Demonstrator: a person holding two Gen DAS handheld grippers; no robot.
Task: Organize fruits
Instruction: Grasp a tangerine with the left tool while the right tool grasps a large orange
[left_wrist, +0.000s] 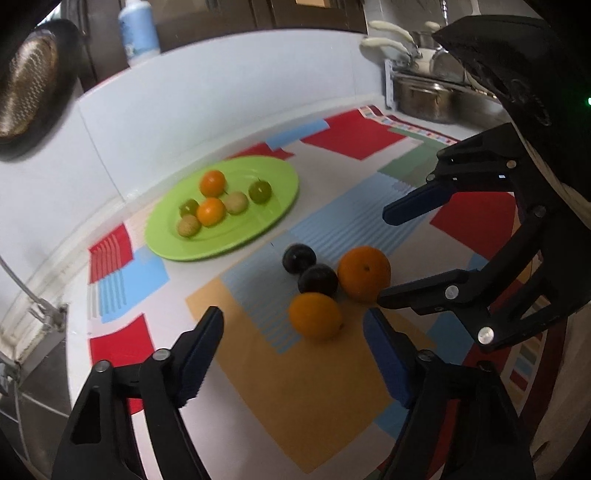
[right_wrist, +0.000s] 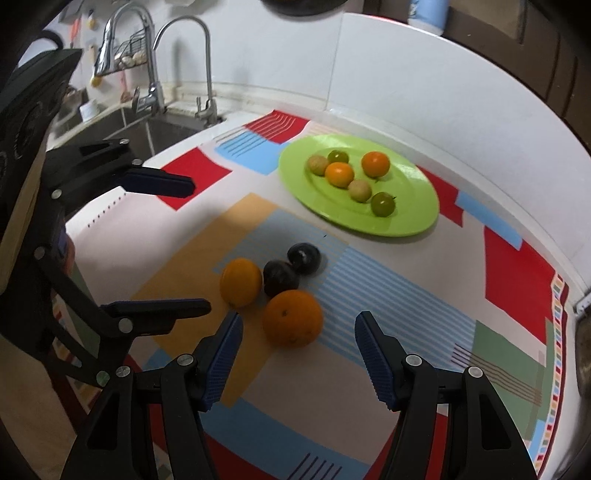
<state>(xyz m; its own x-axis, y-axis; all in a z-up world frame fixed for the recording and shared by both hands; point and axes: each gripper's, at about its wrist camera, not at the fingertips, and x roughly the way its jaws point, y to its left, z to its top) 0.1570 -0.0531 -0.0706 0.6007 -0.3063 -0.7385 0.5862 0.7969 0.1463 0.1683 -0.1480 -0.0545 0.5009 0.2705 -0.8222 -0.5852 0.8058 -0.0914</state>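
Two oranges and two dark plums lie in a cluster on the patterned tablecloth. In the left wrist view my left gripper (left_wrist: 293, 319) is open just before the nearer orange (left_wrist: 315, 314), with the plums (left_wrist: 317, 279) and the second orange (left_wrist: 364, 273) behind it. In the right wrist view my right gripper (right_wrist: 297, 323) is open around the near side of the big orange (right_wrist: 292, 317), beside the other orange (right_wrist: 240, 282) and plums (right_wrist: 280, 277). A green plate (right_wrist: 406, 221) holds several small orange, green and tan fruits. Each gripper shows in the other's view, open.
A sink with faucets (right_wrist: 159, 88) lies at the far left of the counter in the right wrist view. Steel pots (left_wrist: 428, 96) stand at the back right in the left wrist view. A blue bottle (left_wrist: 138, 31) stands behind the white backsplash.
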